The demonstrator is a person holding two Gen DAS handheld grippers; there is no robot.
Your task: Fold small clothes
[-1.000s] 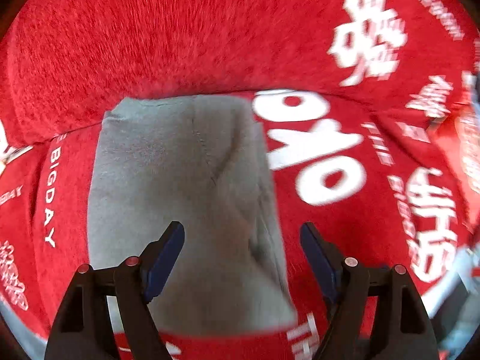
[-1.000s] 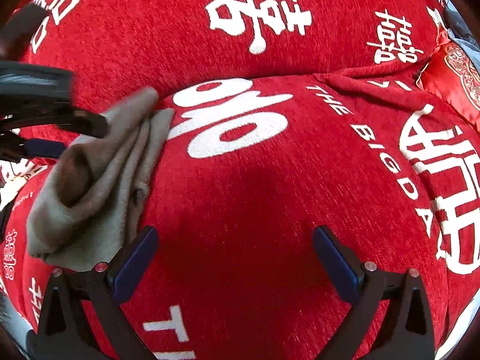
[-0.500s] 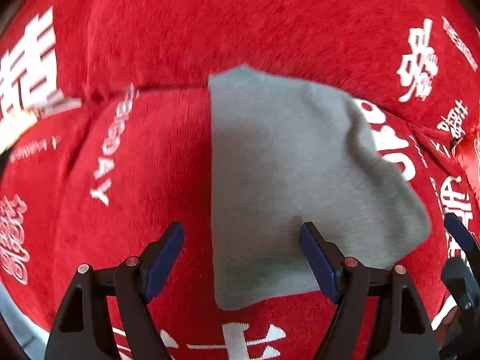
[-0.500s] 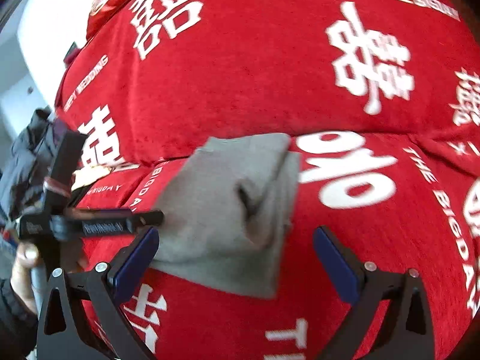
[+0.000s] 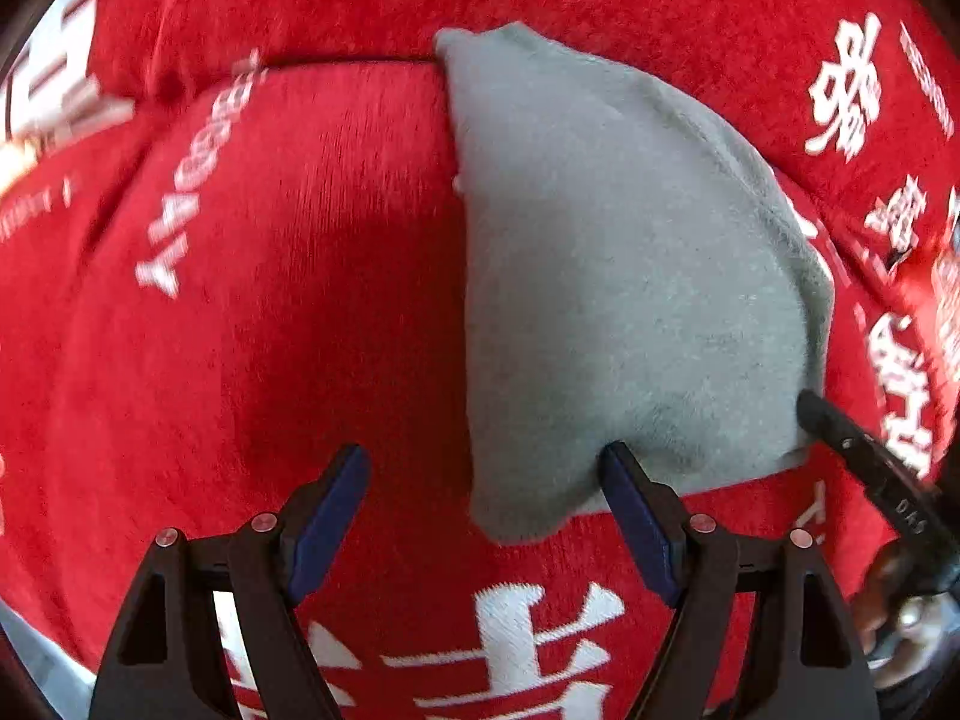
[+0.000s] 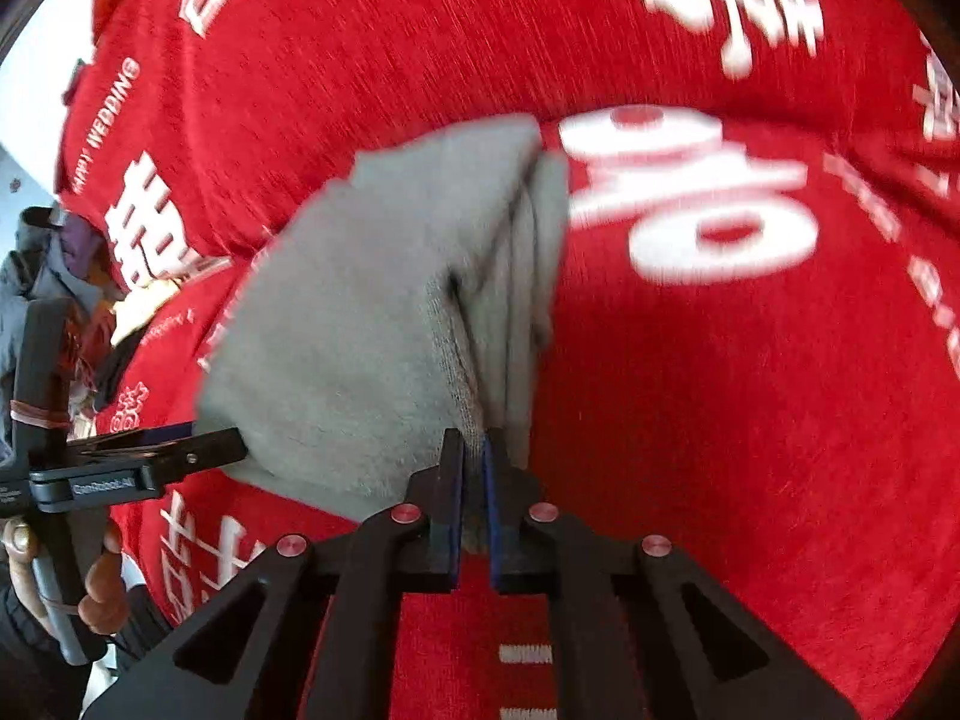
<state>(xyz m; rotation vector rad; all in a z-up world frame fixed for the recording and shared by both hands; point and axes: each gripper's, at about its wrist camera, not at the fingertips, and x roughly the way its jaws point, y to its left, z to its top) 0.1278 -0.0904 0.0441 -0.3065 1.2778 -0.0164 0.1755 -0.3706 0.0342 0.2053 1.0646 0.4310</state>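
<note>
A folded grey cloth [image 5: 630, 276] lies on the red sofa seat [image 5: 270, 330]. My left gripper [image 5: 483, 498] is open just above the seat, and the cloth's near left corner sits between its fingers without being pressed. Its right finger [image 5: 630, 510] touches the cloth's front edge. In the right wrist view the grey cloth [image 6: 372, 324] shows stacked layers along its right side. My right gripper [image 6: 473, 450] is closing down on the near right edge, with fabric pinched between the pads. The right gripper [image 5: 840, 438] also shows at the cloth's right corner in the left wrist view.
The sofa cover is red with white characters and lettering, and the back cushion [image 6: 480, 30] rises right behind the cloth. A person's hand [image 6: 102, 588] holds the handle of the left gripper [image 6: 180, 456]. A dark jacket [image 6: 36, 276] lies beyond the sofa's left end.
My right gripper swung left to the cloth and went from wide open to shut on its near edge. My left gripper moved left and lower, to the cloth's near left corner.
</note>
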